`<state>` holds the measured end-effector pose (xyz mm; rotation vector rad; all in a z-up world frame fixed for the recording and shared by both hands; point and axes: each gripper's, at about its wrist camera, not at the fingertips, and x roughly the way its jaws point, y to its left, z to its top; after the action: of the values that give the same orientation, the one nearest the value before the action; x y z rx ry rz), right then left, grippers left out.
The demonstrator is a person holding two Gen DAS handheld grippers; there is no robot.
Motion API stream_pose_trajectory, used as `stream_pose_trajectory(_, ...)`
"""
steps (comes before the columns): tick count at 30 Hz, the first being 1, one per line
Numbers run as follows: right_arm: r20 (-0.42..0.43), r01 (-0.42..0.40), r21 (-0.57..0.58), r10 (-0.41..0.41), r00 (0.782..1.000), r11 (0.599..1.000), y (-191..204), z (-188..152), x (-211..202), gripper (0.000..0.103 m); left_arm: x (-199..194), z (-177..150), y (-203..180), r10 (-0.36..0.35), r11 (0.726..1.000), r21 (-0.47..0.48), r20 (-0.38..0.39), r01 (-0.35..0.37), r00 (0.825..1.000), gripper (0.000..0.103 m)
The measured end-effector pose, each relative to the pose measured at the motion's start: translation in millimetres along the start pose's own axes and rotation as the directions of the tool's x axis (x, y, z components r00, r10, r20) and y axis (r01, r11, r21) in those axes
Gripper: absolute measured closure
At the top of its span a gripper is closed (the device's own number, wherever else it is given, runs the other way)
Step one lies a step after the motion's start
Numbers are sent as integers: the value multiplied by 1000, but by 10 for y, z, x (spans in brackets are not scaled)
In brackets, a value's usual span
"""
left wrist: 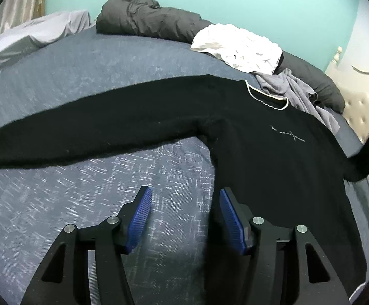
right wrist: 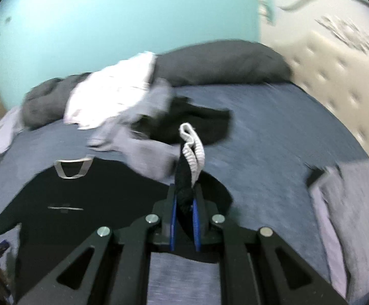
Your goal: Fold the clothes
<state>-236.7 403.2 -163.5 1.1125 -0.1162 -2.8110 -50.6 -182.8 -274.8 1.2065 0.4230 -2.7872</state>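
1. Left wrist view: the left gripper (left wrist: 184, 200) hangs over the blue bedspread (left wrist: 82, 71), blue pads (left wrist: 142, 216) well apart with nothing between them; the black sweater (left wrist: 260, 152) lies flat just ahead, one sleeve stretched far to the left, white-trimmed collar towards the far wall; its other sleeve is lifted off the bed at the right edge.
2. Behind the sweater, a lilac garment (left wrist: 294, 94) lies crumpled against the collar, a white garment (left wrist: 240, 45) sits on a dark grey pillow (left wrist: 146, 15); a tufted headboard (left wrist: 362, 106) closes off the right.
3. Right wrist view, blurred: the right gripper (right wrist: 184, 193) is clamped tight on the sweater's sleeve cuff (right wrist: 190, 147), black knit bunched between the pads, the white ribbed end sticking out in front.
4. Only this view shows a second dark garment (right wrist: 199, 124) beyond the cuff and a pale garment (right wrist: 342, 203) on the bed at right; the left gripper peeks in at the lower left corner.
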Motion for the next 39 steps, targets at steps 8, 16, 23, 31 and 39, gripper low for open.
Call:
stream_pose_trajectory(8, -3, -174, -129, 175, 985, 976, 1235, 153, -223, 93, -248, -35, 144, -27, 999, -24, 29, 28, 999, 43)
stream_pose_trajectory(16, -105, -410, -256, 396, 912, 876, 2529, -112, -507, 93, -447, -99, 300, -30, 998, -60, 44, 32, 999, 43)
stream_pose_trajectory(23, -292, -552, -273, 479, 828, 788, 3302, -871, -441, 93, -533, -111, 346, -41, 997, -70, 46, 44, 998, 43)
stream_pose_trajectory(31, -417, -602, -264, 473, 776, 754, 3665, -1622, -164, 93, -566, -103, 328, -48, 997, -63, 44, 51, 998, 43)
stream_pose_trajectory(39, -505, -579, -271, 399, 766, 769, 3699, -1993, 128, 84, -524, -69, 165, -74, 997, -18, 30, 75, 997, 43)
